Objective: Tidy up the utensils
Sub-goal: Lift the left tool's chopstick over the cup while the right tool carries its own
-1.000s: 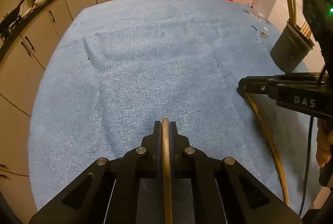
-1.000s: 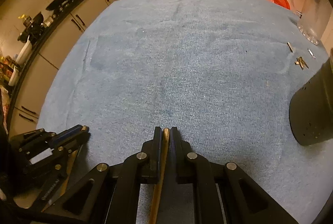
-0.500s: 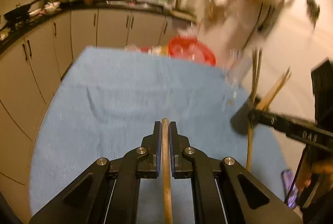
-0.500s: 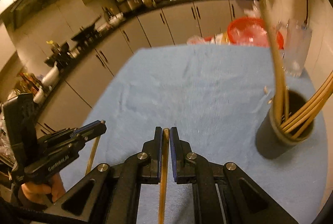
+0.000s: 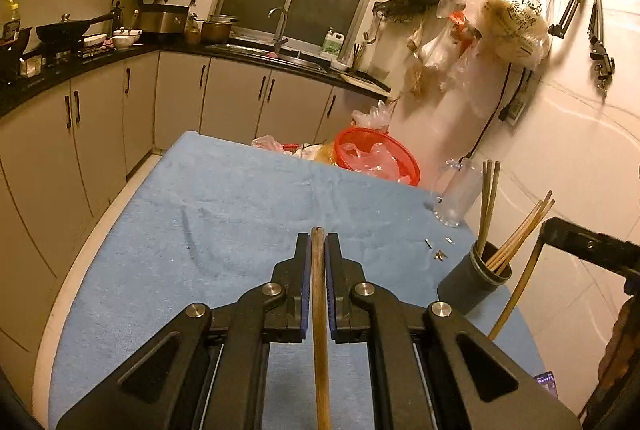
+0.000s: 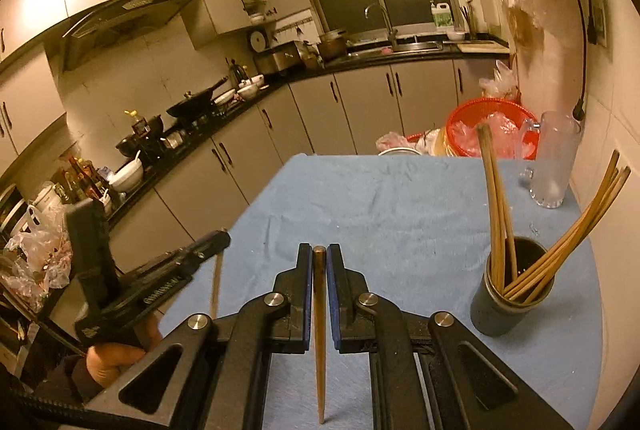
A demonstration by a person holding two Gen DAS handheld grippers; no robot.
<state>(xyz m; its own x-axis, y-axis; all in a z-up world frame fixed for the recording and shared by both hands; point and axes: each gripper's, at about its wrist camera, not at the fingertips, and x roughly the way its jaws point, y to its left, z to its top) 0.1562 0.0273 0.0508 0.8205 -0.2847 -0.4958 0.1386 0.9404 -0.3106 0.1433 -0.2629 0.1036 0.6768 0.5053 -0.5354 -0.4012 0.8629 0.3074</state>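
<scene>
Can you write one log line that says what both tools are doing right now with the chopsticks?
left tool: shut on chopstick | right tool: shut on second chopstick | both raised above blue cloth | holder cup: already holds chopsticks, right side

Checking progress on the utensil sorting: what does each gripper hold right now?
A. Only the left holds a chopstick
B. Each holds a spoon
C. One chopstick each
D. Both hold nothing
C: the left gripper jaws clamp one chopstick, and the right gripper jaws clamp another chopstick.
</scene>
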